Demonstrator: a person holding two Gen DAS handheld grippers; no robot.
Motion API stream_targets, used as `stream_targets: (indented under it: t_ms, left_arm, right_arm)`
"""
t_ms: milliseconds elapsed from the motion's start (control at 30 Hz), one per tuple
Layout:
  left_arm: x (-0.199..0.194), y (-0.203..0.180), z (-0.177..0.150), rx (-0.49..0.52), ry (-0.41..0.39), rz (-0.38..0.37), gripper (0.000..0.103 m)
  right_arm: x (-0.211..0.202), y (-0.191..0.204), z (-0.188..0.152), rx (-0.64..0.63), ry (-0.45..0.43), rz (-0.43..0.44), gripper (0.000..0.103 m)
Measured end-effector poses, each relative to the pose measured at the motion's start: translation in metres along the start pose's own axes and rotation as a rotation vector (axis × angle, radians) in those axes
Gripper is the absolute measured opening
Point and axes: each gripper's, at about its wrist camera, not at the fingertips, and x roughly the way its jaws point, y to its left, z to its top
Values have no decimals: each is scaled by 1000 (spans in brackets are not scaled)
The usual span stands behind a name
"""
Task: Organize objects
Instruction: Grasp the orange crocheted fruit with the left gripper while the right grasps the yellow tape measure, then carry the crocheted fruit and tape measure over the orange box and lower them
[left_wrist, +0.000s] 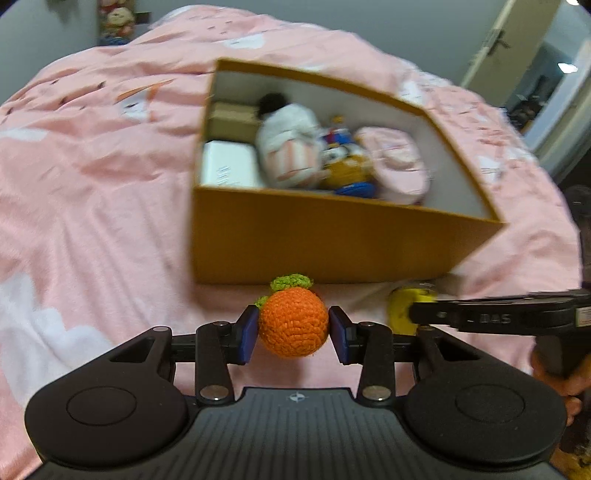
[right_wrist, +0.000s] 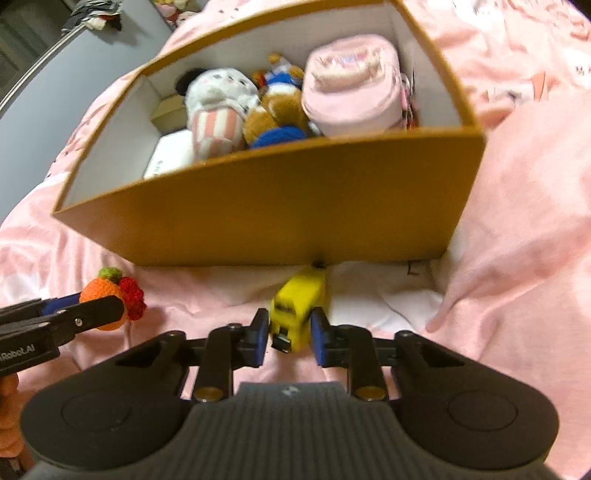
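My left gripper (left_wrist: 293, 328) is shut on a crocheted orange fruit (left_wrist: 293, 323) with a green leaf and holds it in front of the orange cardboard box (left_wrist: 317, 240). The fruit also shows in the right wrist view (right_wrist: 105, 301), with a red crocheted piece beside it. My right gripper (right_wrist: 289, 330) is shut on a yellow toy block (right_wrist: 297, 308) just before the box's front wall (right_wrist: 280, 214). The yellow toy shows in the left wrist view (left_wrist: 404, 308) behind the right gripper's finger. The box holds a white plush (right_wrist: 218, 107), a brown and blue plush (right_wrist: 275, 114), a pink pouch (right_wrist: 351, 96) and small white boxes (left_wrist: 229, 164).
Everything rests on a bed with a pink printed cover (left_wrist: 92, 184). A door (left_wrist: 513, 40) stands at the far right and a plush figure (left_wrist: 116, 22) at the far left. A grey wall (right_wrist: 48, 110) lies to the left in the right wrist view.
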Motion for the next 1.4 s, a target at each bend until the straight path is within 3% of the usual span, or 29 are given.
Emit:
stream_targets:
  t_ms: [333,467,600,800,1133,1300,1400]
  left_arm:
    - [-31,-40,26,84,-45,-184,46]
    - [-40,-52,50,113,-87,-203,46]
    - [-29,-56,81,115,-98,-202,46]
    - [22,-49,111,81,-8,-218,46]
    - [64,-38,127,90,71,-196,46]
    - [71,-33,133,77,78,-208,46]
    - [74,-31,135,71,81,-214,46]
  right_arm:
    - [-82,-2,8,-79,-109,37,23]
    - [-116,0,33,-118,-191,57,23]
    - [-114,2,69,-152,-223,33,23]
    - [-42,-5,112,-169,-35,-27,23]
    - [34,13,121,-501,219,-224,23]
    - [58,27,120,-700,359,-279,22]
    - [64,34,120,-778,399,-290,22]
